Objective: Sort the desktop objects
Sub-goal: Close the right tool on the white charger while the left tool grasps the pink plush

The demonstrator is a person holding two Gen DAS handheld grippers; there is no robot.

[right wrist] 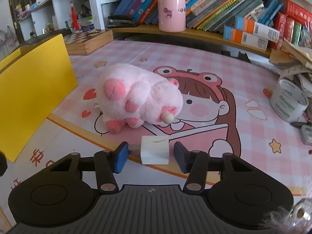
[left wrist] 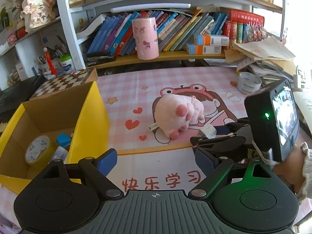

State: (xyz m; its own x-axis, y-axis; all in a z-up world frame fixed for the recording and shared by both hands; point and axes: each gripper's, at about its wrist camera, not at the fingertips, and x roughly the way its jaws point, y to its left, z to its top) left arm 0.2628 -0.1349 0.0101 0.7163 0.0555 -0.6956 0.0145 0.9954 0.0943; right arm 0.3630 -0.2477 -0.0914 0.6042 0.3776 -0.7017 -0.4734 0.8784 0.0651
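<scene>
The small white block (right wrist: 154, 149) is lying on the pink checked desk mat (right wrist: 195, 58), near its front edge, between the two blue pads of the right gripper (right wrist: 151, 157). The jaws are standing open, a gap on each side of the block, not touching it. The block looks almost square, so I cannot tell its long axis; one flat face is turning toward the camera.

Just behind it the pink plush paw (right wrist: 136, 97) is lying on its side, with its toe pads facing the front.

The left gripper (left wrist: 156, 160) is hovering with jaws wide open and holding nothing. The yellow cardboard box (left wrist: 87, 117) is standing at the left, with a tape roll (left wrist: 37, 149) and a blue cube (left wrist: 63, 139) inside.

Behind the mat, a shelf is carrying leaning books (left wrist: 185, 31) and a pink cylinder (left wrist: 145, 39).
</scene>
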